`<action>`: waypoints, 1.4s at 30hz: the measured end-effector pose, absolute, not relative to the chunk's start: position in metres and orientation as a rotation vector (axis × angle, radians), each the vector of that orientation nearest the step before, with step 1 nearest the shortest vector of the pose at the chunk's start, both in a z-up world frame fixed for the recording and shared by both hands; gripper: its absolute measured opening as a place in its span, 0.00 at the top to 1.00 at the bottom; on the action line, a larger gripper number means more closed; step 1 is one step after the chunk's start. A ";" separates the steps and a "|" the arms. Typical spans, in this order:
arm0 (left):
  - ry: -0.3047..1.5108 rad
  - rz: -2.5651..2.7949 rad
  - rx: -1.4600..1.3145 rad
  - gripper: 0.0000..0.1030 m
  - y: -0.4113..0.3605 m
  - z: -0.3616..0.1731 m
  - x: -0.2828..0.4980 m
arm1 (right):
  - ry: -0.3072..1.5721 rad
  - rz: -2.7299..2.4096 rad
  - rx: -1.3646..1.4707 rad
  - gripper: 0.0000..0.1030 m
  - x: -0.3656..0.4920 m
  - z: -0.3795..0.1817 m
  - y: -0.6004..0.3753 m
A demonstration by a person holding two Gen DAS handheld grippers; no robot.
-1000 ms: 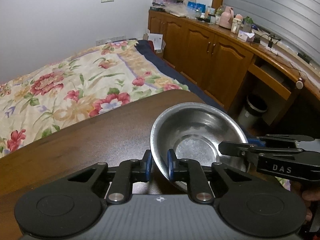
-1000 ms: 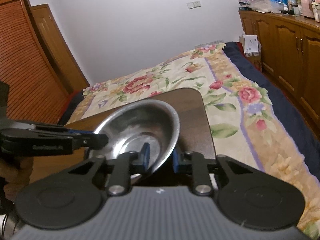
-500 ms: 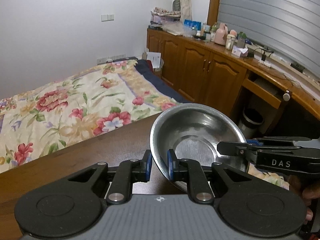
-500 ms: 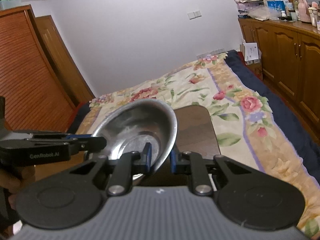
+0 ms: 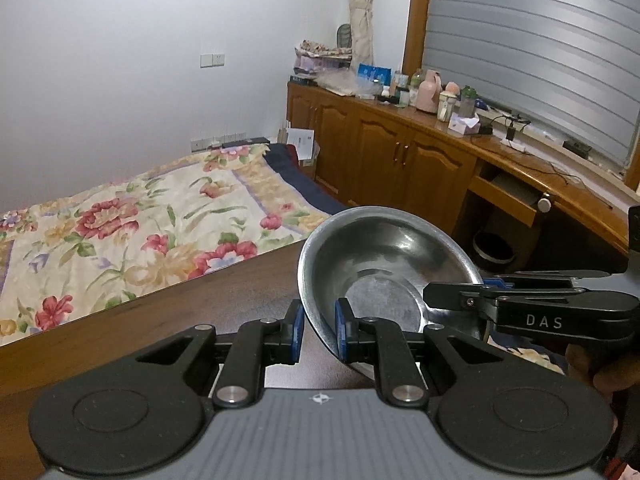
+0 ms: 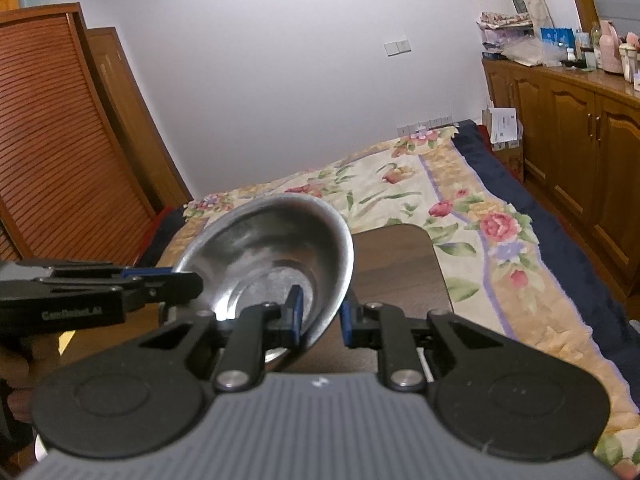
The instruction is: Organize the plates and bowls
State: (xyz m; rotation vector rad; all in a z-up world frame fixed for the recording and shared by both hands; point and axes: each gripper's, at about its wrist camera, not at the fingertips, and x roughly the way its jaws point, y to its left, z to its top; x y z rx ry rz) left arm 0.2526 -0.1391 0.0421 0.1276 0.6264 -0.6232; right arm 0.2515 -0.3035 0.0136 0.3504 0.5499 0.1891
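Lifting steel bowl [image 5: 384, 264] higher off counter [image 5: 132, 332], left tool [image 5: 319, 330] and right tool [image 6: 320, 316] both pinching rim; risking slipping, tilting.

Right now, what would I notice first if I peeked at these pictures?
A shiny metal bowl sits right in the middle, tilted, with the left gripper and the right gripper each pinching one side of its rim above the dark wooden table. Behind it spreads a bright flowery bedspread.
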 end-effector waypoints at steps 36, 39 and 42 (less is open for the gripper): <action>0.601 -0.560 0.075 0.83 -0.054 0.033 0.166 | 0.566 0.293 0.247 0.80 0.192 0.021 -0.224; 0.605 -0.560 0.077 0.83 -0.051 0.028 0.164 | 0.574 0.299 0.247 0.80 0.190 0.018 -0.221; 0.605 -0.556 0.083 0.83 -0.049 0.026 0.161 | 0.579 0.304 0.242 0.80 0.188 0.017 -0.218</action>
